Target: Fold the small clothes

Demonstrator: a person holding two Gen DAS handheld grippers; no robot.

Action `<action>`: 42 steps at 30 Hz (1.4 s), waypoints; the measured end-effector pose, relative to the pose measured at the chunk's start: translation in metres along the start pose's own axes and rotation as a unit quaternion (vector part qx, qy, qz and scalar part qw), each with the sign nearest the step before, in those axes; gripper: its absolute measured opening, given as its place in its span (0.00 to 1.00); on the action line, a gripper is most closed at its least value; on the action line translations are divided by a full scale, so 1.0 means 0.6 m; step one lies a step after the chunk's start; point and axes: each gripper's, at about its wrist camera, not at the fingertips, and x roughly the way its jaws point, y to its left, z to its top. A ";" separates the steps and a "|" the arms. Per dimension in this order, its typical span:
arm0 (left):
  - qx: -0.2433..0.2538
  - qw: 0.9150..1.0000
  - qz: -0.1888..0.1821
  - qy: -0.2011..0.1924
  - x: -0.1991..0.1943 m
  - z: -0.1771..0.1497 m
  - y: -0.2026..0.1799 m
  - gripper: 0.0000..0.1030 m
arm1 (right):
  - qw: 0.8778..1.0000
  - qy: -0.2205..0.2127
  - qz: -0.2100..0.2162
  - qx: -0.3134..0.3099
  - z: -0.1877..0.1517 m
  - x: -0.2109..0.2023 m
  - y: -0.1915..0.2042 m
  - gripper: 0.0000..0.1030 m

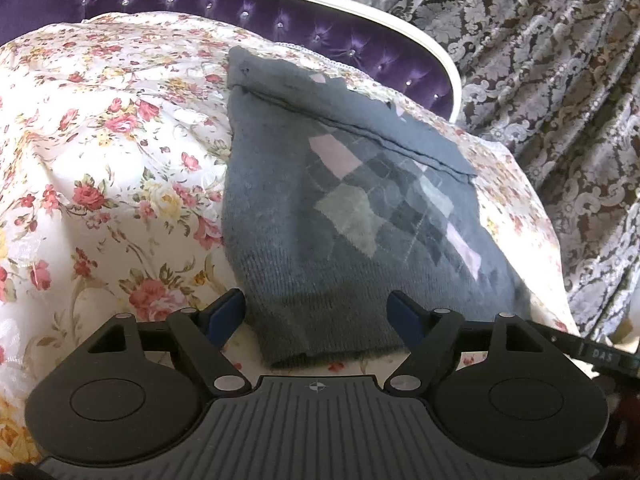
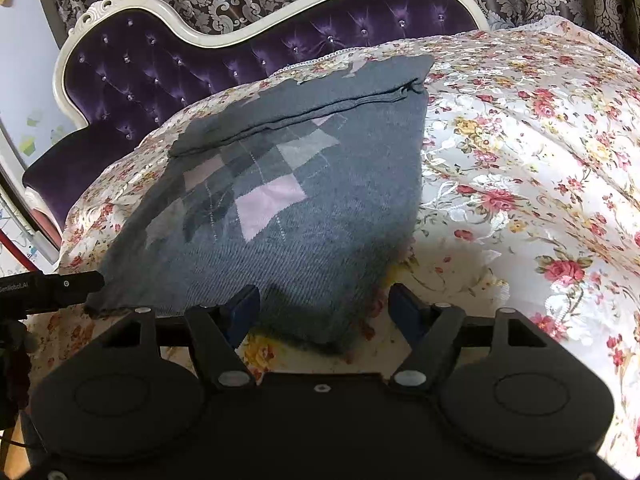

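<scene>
A grey knitted sweater [image 1: 304, 240] with a pink and grey diamond pattern lies flat on a floral bedspread [image 1: 104, 168], its far part folded over into a band. My left gripper [image 1: 316, 316] is open, its blue-padded fingers astride the sweater's near left corner. The sweater also shows in the right wrist view [image 2: 304, 216]. My right gripper [image 2: 324, 312] is open, fingers astride the near right corner. Neither holds cloth. The left gripper's tip shows at the right wrist view's left edge [image 2: 48, 286].
The floral bedspread [image 2: 520, 184] covers a humped surface. A purple tufted headboard [image 2: 200, 64] with a white frame stands behind. A patterned brown and silver curtain [image 1: 540, 80] hangs beyond it.
</scene>
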 end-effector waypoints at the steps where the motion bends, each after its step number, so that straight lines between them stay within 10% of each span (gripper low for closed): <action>1: -0.005 1.000 0.004 -0.003 0.000 0.001 -0.001 0.75 | 1.000 -0.001 0.001 0.001 0.000 -0.001 0.000 0.73; 10: -0.062 0.995 -0.069 -0.021 0.014 0.019 0.008 0.74 | 1.000 -0.007 0.021 0.013 0.003 -0.002 0.002 0.73; 27: -0.058 0.997 -0.050 -0.016 0.019 0.012 0.021 0.73 | 0.997 -0.007 0.062 0.042 0.003 0.011 -0.005 0.71; 29: -0.060 0.996 -0.057 -0.017 0.030 0.019 0.019 0.64 | 0.997 -0.014 0.064 0.046 0.006 0.017 -0.007 0.62; 33: -0.071 0.996 -0.043 -0.010 0.037 0.018 0.027 0.07 | 0.998 -0.011 0.041 0.054 0.009 0.024 -0.015 0.17; 42: -0.051 0.995 -0.064 -0.051 -0.014 0.052 0.017 0.06 | 0.992 -0.046 0.077 0.090 0.041 -0.005 -0.027 0.13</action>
